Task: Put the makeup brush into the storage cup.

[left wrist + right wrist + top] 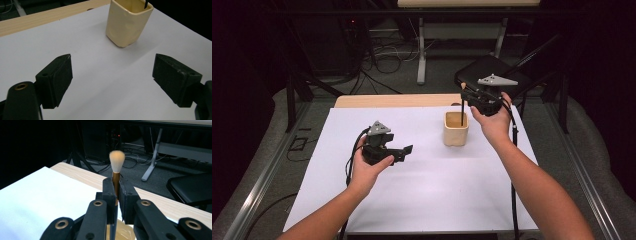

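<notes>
I have the brush pinched upright in my right hand-held gripper, handle tip inside the cup on the bench. Next I lower and release. My left hand-held gripper hangs spread, empty.

Light falls from above onto the white sheet, bright against a dark room; soft shadow lies beside the cream cup; the high view is soft and grainy; near jaws blur slightly.
</notes>
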{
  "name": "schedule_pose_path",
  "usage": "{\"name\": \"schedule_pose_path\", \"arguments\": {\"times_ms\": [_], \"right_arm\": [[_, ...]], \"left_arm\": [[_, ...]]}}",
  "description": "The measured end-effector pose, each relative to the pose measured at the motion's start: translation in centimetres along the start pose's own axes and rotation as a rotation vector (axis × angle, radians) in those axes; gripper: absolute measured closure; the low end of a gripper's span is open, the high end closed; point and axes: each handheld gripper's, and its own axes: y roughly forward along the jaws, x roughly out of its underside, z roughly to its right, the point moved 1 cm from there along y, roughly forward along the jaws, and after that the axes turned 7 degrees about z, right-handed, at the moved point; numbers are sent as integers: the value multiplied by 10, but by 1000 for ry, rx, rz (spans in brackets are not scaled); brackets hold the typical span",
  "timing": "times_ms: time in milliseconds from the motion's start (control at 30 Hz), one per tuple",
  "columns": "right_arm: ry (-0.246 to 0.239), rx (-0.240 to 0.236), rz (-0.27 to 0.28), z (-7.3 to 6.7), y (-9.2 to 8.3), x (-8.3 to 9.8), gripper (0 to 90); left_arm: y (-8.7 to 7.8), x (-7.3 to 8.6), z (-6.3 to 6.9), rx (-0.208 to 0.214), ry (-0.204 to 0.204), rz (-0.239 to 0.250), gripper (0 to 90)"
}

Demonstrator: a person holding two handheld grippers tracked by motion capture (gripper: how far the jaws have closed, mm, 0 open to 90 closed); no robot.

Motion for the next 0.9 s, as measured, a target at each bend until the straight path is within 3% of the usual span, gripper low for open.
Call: {"name": "schedule_pose_path", "arguments": {"times_ms": [900], "right_arm": [[3,1,-27,0,6,16,840]], "left_arm": [[-3,-1,0,-2,-5,-2,167]]}}
